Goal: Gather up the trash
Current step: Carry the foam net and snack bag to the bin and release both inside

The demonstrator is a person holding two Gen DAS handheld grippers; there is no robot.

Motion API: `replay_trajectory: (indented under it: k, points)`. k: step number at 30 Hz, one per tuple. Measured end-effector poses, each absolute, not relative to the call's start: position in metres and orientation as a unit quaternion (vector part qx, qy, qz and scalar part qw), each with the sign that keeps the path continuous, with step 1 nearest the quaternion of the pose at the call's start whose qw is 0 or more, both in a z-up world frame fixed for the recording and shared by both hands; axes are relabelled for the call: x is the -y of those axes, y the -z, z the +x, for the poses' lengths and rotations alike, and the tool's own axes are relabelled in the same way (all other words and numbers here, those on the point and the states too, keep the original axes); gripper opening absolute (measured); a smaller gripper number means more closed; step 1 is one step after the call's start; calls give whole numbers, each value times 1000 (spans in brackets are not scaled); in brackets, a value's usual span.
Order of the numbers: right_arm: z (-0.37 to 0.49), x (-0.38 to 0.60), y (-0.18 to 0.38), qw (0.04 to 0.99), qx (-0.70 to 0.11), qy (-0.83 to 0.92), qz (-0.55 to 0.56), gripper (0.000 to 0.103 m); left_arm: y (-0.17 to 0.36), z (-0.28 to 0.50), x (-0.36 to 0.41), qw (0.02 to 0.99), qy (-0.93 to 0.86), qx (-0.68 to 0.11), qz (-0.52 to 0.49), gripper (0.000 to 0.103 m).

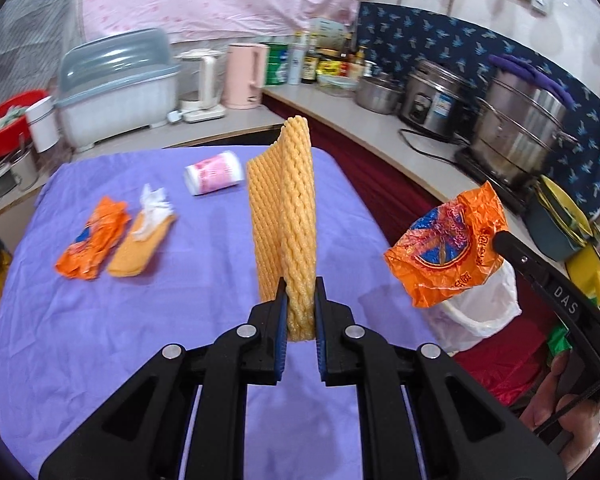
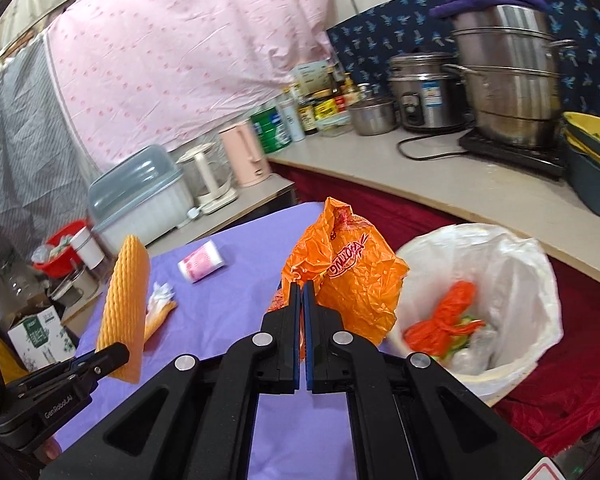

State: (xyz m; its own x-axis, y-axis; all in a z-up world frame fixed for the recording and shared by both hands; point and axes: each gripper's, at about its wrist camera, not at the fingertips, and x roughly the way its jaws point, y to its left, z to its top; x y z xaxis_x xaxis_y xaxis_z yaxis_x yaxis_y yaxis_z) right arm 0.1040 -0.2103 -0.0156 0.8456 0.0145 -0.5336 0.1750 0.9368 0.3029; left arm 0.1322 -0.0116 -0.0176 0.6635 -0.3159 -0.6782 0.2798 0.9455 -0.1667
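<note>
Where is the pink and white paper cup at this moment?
The paper cup lies on its side on the purple tablecloth near the table's far edge, beyond the white tissue and left of the raised yellow foam net.

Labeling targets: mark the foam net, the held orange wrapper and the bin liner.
foam net [image 1: 288, 216], left wrist view, mid ribbed face above the pads.
orange wrapper [image 2: 356, 280], right wrist view, crinkled front by the logo.
bin liner [image 2: 528, 272], right wrist view, inner right wall.
</note>
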Motion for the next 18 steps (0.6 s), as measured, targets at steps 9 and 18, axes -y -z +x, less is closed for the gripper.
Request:
replay_trajectory:
  k: [9,18]
  points:
    - [77,292,16,940,-261,108,191,2,17,126,111,894,239,-379,12,11]
    - [67,351,29,932,-263,152,196,2,32,127,190,864,307,-397,50,11]
